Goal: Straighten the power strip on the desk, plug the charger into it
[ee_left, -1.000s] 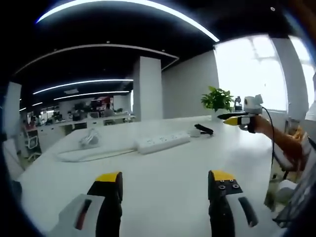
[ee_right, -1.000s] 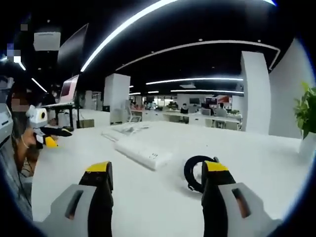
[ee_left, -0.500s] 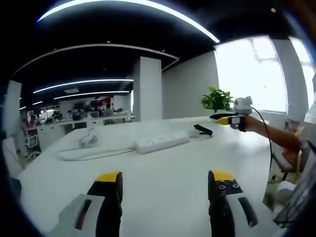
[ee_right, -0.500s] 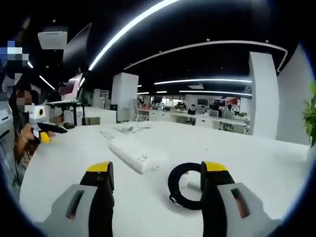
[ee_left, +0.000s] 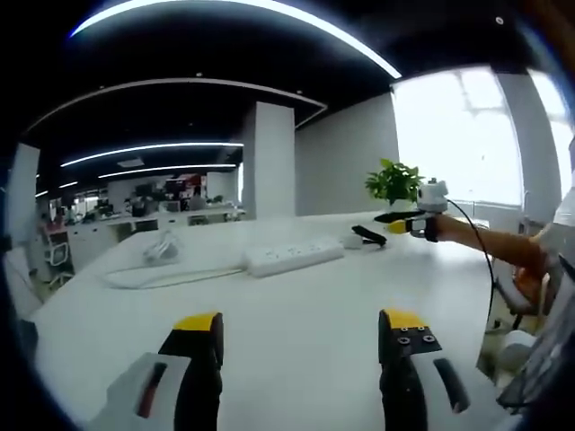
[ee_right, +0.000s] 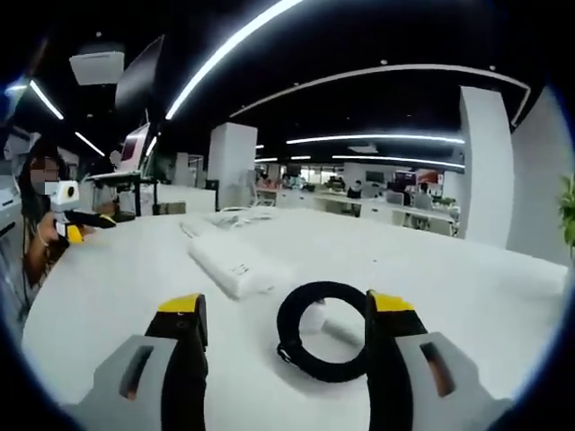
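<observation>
- In the left gripper view my left gripper (ee_left: 301,346) sits low over the white worktop (ee_left: 296,296), its yellow-tipped jaws spread wide with nothing between them.
- In the right gripper view my right gripper (ee_right: 284,332) is also spread apart and holds nothing; the coiled black cable (ee_right: 322,329) of the charger lies on the worktop between its jaws, nearer the right-hand one, and I cannot tell whether that jaw touches it.
- Inside the cable loop I see a small white body, the charger (ee_right: 314,318), resting flat on the worktop.
- Just past the coil, towards the left of that view, the white power strip (ee_right: 229,262) lies flat at an angle across the worktop, apart from the cable.
- In the left gripper view the power strip (ee_left: 294,255) is further out near the middle of the worktop, with its white cord (ee_left: 162,279) trailing off to the left.
- The charger and black cable (ee_left: 367,236) lie just beside the strip's right end, and my right gripper (ee_left: 400,222) hangs close over them, the person's arm (ee_left: 490,242) reaching in from the right.
- Further left on the worktop lies a loose bundle of white cables (ee_left: 163,250).
- Beyond the worktop's far edge stands a green potted plant (ee_left: 393,182), in front of a bright window (ee_left: 454,135).
- At the back are a white pillar (ee_left: 273,162) and rows of office desks under long ceiling lights.
</observation>
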Demonstrator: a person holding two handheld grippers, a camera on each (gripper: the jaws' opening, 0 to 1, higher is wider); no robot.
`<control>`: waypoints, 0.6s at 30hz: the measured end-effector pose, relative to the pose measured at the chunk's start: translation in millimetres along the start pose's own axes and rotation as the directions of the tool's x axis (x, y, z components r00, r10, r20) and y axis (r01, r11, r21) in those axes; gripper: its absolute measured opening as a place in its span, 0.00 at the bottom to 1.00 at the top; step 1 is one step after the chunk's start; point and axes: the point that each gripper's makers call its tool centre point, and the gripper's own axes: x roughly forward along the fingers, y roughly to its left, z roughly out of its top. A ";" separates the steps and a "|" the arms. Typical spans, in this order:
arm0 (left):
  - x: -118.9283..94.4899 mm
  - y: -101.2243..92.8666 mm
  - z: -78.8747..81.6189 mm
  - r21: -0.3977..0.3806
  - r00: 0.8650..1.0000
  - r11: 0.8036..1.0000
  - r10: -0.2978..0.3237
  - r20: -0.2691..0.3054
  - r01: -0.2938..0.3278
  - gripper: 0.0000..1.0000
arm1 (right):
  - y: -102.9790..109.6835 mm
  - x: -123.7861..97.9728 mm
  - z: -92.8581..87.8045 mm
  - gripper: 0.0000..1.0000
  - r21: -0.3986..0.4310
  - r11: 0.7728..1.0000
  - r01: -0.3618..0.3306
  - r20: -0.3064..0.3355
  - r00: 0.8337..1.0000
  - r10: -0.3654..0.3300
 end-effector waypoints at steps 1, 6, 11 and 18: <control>0.1 0.3 0.0 0.001 1.000 1.000 -0.001 0.001 0.001 0.71 | -0.4 1.2 -2.2 0.71 -0.005 1.000 -0.004 -0.016 1.000 0.004; 1.1 0.7 -1.5 0.006 1.000 1.000 -0.004 -0.007 0.004 0.71 | -0.5 6.8 -4.8 0.71 -0.039 0.999 -0.018 -0.070 0.997 0.015; 1.8 -0.7 -1.2 0.003 1.000 1.000 -0.013 -0.002 0.013 0.71 | 2.9 10.2 -5.0 0.70 -0.041 0.997 -0.062 -0.121 0.991 0.057; 2.4 -2.6 3.1 0.012 1.000 1.000 -0.020 0.007 0.020 0.71 | 3.0 13.7 -19.4 0.68 -0.003 0.994 -0.105 -0.239 0.966 0.101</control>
